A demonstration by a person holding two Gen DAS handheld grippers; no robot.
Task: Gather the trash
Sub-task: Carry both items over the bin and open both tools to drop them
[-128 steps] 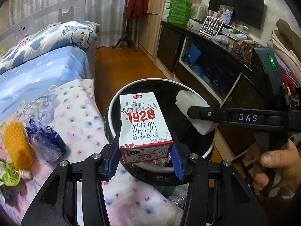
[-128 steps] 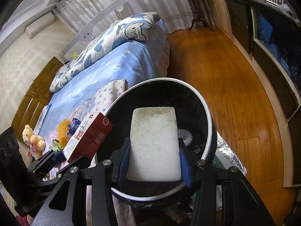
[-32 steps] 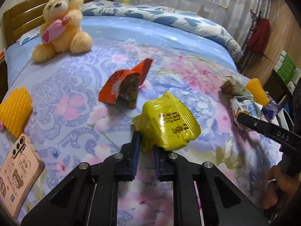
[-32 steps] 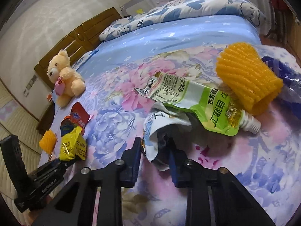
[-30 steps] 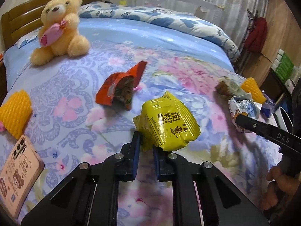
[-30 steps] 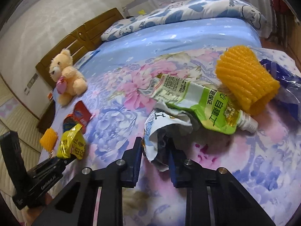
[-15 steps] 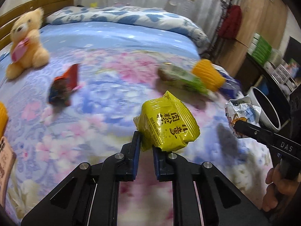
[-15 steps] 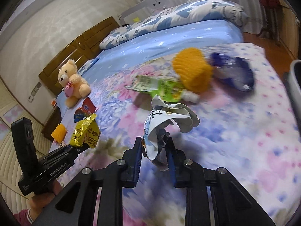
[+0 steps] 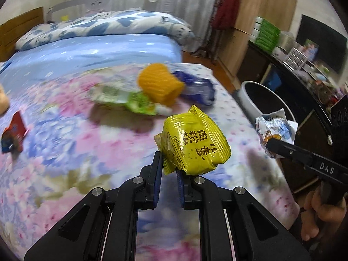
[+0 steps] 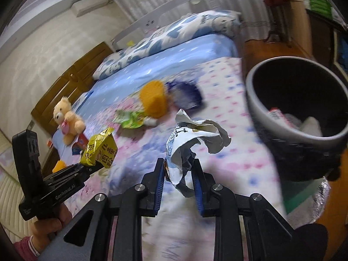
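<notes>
My left gripper (image 9: 169, 169) is shut on a yellow snack packet (image 9: 193, 145), held above the flowered bedspread; the same packet (image 10: 100, 150) shows at the left of the right wrist view. My right gripper (image 10: 178, 171) is shut on a crumpled white and blue wrapper (image 10: 193, 137), which also appears at the right of the left wrist view as the wrapper (image 9: 276, 128). The black bin (image 10: 256, 100) with a pale rim stands beside the bed, to the right of both grippers, with trash inside. On the bed lie an orange foam net (image 9: 161, 84), a green pouch (image 9: 130, 100) and a blue wrapper (image 9: 198, 89).
A red packet (image 9: 13, 132) lies at the bed's left side. A teddy bear (image 10: 66, 117) sits near the wooden headboard. A dark cabinet (image 9: 289, 82) with clutter on top runs along the right wall, past a strip of wooden floor.
Both grippers have swung right across the bed with their wrappers, and lifted a little. The bin has come into view at the right; the teddy bear and red packet slid off to the left.
</notes>
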